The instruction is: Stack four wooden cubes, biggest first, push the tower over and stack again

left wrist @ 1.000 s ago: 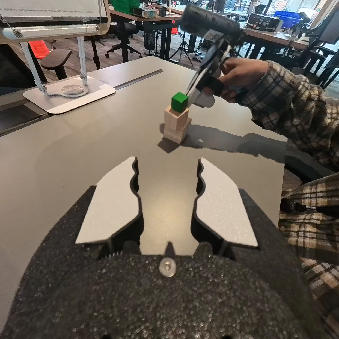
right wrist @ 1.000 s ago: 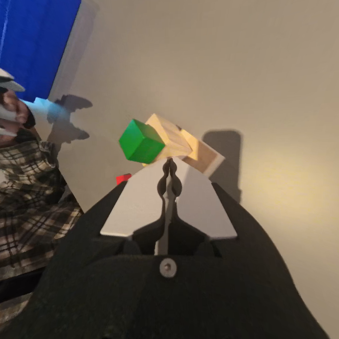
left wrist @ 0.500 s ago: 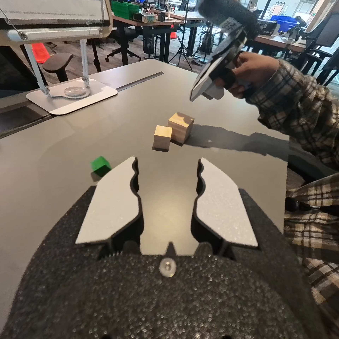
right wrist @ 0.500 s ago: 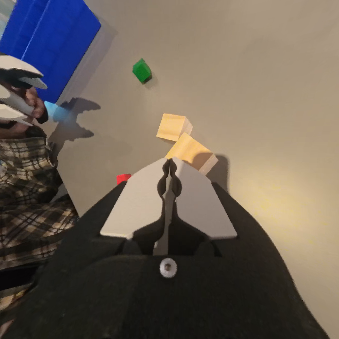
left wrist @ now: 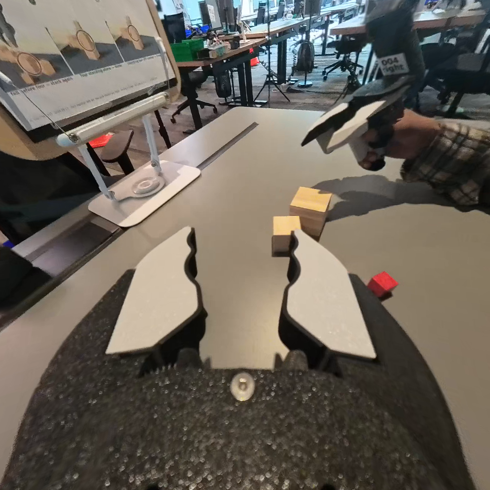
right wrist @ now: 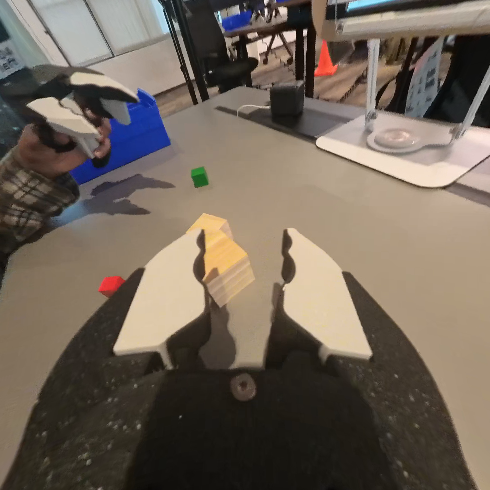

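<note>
The table (left wrist: 238, 164) carries four scattered cubes, so the tower is down and the restack has not begun.

The biggest wooden cube (right wrist: 228, 270) lies just ahead of the right gripper (right wrist: 242, 233), partly behind that gripper's left finger and turned corner-on to it. The jaws stand apart and hold nothing. If they close on it at this angle, the pads would likely meet edges rather than flat faces, and the cube could twist out or knock its neighbour.

The second wooden cube (right wrist: 209, 224) sits touching or just beside the big one on its far side; I cannot tell which. A hasty lift of either might drag the other.

The left gripper (left wrist: 241, 233) hovers above the table with its jaws apart, also empty. In its own view the two plain cubes lie just beyond its right finger, so both grippers reaching in at once could collide.

The green cube (right wrist: 199, 177) rests well apart on the far left, near a blue bin (right wrist: 127, 140). The red cube (right wrist: 110, 285) lies near, close beside the right gripper's body, where a sweep could push it further off.
</note>
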Demonstrator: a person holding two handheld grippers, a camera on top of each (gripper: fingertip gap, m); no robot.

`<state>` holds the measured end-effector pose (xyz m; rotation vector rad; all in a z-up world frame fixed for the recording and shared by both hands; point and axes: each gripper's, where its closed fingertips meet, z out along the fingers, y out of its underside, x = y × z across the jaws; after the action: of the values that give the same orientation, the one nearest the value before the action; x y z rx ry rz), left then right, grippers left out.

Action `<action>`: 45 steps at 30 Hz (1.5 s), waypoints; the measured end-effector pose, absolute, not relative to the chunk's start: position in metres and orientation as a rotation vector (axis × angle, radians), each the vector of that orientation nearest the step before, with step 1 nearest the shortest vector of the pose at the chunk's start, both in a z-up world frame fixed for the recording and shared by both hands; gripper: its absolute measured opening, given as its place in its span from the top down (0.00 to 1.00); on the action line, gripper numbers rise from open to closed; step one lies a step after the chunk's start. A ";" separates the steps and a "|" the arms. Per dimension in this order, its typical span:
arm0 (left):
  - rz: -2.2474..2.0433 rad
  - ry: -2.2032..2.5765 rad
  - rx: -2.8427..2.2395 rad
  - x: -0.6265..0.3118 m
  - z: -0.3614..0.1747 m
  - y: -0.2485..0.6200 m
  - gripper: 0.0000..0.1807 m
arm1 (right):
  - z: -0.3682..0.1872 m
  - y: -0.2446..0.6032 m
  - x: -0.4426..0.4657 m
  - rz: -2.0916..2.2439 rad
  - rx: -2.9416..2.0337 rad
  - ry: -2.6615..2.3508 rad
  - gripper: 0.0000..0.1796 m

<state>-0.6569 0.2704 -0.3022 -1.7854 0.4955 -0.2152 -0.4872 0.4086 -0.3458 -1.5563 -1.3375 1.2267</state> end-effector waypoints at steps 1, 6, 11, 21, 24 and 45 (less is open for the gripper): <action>-0.216 0.510 -1.788 -0.659 -0.305 0.275 0.62 | -0.348 0.408 -0.487 1.218 -1.526 -1.344 0.65; -0.238 0.521 -1.729 -0.666 -0.315 0.280 0.59 | -0.358 0.398 -0.486 1.144 -1.388 -1.446 0.45; -0.250 0.488 -1.674 -0.676 -0.319 0.270 0.55 | -0.354 0.387 -0.493 1.037 -1.248 -1.589 0.29; -0.143 0.370 -1.526 -0.713 -0.295 0.265 0.42 | -0.354 0.356 -0.527 0.561 -1.033 -2.379 0.38; -0.126 0.360 -1.548 -0.717 -0.298 0.265 0.39 | -0.365 0.352 -0.538 0.387 -0.988 -2.585 0.41; -0.135 0.359 -1.616 -0.721 -0.305 0.264 0.36 | -0.426 0.334 -0.566 -0.080 -0.860 -3.069 0.60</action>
<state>-0.7211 0.2637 -0.3052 -1.6161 0.3595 -0.1349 -0.5658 0.3338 -0.4260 -0.8597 -3.0690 -0.0800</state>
